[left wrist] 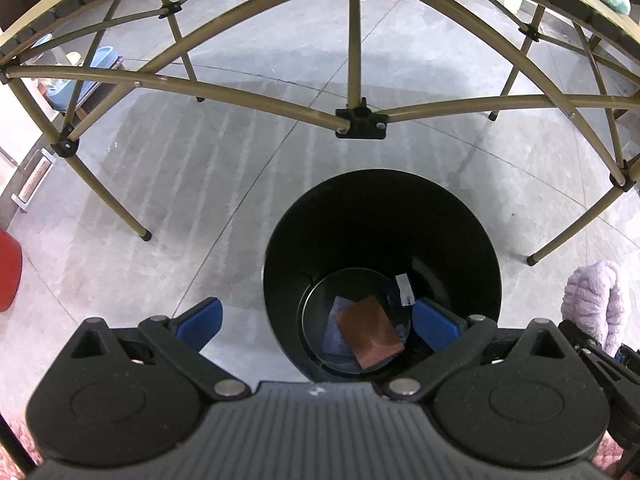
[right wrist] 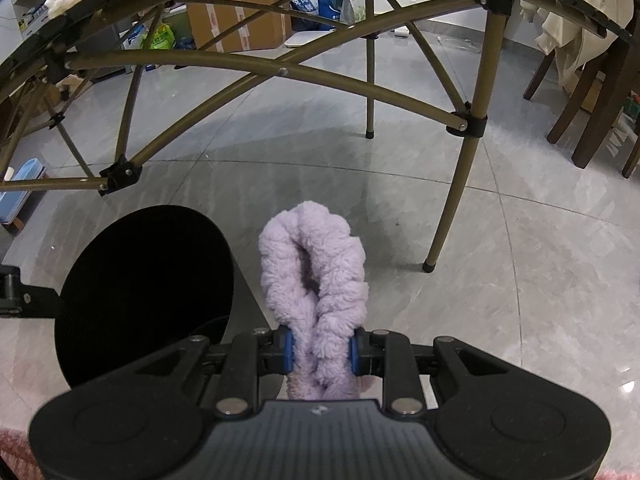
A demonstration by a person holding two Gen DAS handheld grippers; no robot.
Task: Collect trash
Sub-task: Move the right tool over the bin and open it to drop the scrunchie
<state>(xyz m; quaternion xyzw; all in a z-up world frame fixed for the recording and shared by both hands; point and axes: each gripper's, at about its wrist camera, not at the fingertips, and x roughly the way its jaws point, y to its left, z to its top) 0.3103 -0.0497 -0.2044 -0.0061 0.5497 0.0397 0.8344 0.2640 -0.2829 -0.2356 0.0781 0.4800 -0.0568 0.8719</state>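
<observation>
A black round trash bin (left wrist: 280, 248) stands on the grey tiled floor; inside it lie a brown block (left wrist: 370, 332), a bluish sheet under it and a small dark piece (left wrist: 405, 290). My left gripper (left wrist: 320, 322) hovers over the bin's near rim, open, nothing between its blue pads. My right gripper (right wrist: 322, 350) is shut on a fluffy lilac scrunchie (right wrist: 316, 264), held above the floor just right of the bin (right wrist: 140, 288). That scrunchie (left wrist: 592, 304) also shows at the right edge of the left wrist view.
A folding table's olive metal legs and cross braces (left wrist: 354, 60) span the floor beyond the bin. One table leg (right wrist: 456, 196) stands right of the scrunchie. Wooden chair legs (right wrist: 580, 92) are at far right; cardboard boxes (right wrist: 236, 20) and bags sit behind.
</observation>
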